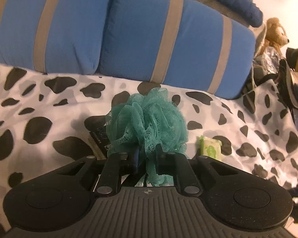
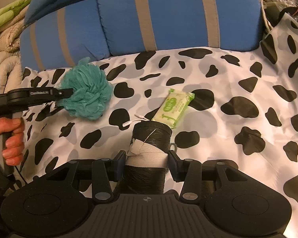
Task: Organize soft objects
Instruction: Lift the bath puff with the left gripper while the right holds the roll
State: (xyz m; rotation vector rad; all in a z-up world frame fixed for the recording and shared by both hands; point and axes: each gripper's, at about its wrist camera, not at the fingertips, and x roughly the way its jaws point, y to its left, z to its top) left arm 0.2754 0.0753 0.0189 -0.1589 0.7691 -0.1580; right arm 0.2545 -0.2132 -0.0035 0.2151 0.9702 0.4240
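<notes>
— How many soft things are there to sort, and where?

— Three on the cow-print cover (image 2: 218,75). One teal mesh bath pouf (image 1: 147,119), one black roll of bags (image 2: 149,158) bound with a pale band, and one green pack of wipes (image 2: 173,107). The pouf is lifted just above the cover on the left side, in front of the pillows. The roll stands in the middle foreground, and the wipes pack lies flat just behind it.

— What is the left gripper (image 1: 147,158) doing?

— Its jaws are drawn nearly together, pinching the lower folds of the pouf; mesh hangs down between the fingers. A hand (image 2: 10,138) grips its handle, seen from the right wrist view.

— And the right gripper (image 2: 147,162)?

— About half spread, with the roll between the blue pads (image 2: 120,164). They sit right at its sides, at the banded part; whether they actually press on it I cannot tell.

— Anything else around?

— Two blue pillows (image 1: 168,43) with grey stripes behind the cover, one plush bear (image 1: 276,33) at the far right, and a thin white cable (image 2: 135,121) near the roll.
</notes>
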